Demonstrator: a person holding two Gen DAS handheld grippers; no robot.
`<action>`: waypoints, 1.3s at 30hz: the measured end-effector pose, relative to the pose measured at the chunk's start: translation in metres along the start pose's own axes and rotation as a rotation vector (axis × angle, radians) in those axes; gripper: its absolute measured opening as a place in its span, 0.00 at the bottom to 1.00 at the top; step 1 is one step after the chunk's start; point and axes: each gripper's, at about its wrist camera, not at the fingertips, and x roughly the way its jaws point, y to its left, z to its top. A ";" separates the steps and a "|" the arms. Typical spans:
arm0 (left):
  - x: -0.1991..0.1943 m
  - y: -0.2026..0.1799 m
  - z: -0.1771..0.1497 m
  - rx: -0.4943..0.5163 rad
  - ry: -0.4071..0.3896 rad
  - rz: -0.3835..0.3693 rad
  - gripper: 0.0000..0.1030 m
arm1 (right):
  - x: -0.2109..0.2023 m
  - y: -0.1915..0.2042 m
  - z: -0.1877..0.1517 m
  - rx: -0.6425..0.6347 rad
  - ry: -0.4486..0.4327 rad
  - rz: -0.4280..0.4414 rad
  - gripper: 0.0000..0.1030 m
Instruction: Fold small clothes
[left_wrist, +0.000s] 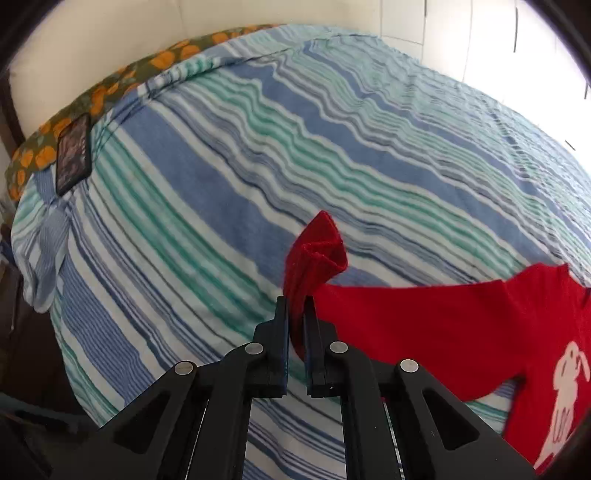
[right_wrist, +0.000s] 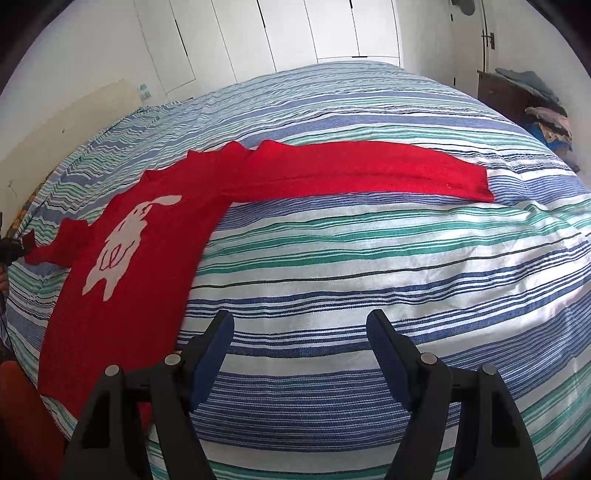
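Observation:
A small red sweater (right_wrist: 147, 236) with a white rabbit figure (right_wrist: 125, 236) lies flat on the striped bedspread (right_wrist: 351, 280). One sleeve (right_wrist: 354, 173) stretches out straight to the right in the right wrist view. My left gripper (left_wrist: 296, 302) is shut on the other sleeve (left_wrist: 314, 254), whose cuff stands up above the jaws; the sweater's body (left_wrist: 461, 325) lies to the right of it. That gripper also shows at the far left edge as the left gripper (right_wrist: 14, 251) on the sleeve end. My right gripper (right_wrist: 301, 325) hangs open over bare bedspread, just right of the sweater's hem, holding nothing.
A dark phone or tablet (left_wrist: 73, 155) lies at the bed's far left edge on an orange-patterned sheet (left_wrist: 110, 92). White wardrobe doors (right_wrist: 314, 29) stand behind the bed. A dark cabinet with piled clothes (right_wrist: 532, 103) is at the right.

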 end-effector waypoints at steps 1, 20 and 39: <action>0.005 -0.001 -0.007 -0.013 0.010 0.015 0.05 | 0.002 0.001 -0.001 -0.003 0.004 -0.002 0.72; 0.052 0.071 -0.054 -0.343 0.147 0.025 0.06 | 0.025 -0.013 -0.008 0.038 0.089 -0.082 0.72; -0.149 -0.131 -0.245 0.427 0.241 -0.503 0.63 | -0.022 0.169 -0.040 -0.414 0.126 0.175 0.71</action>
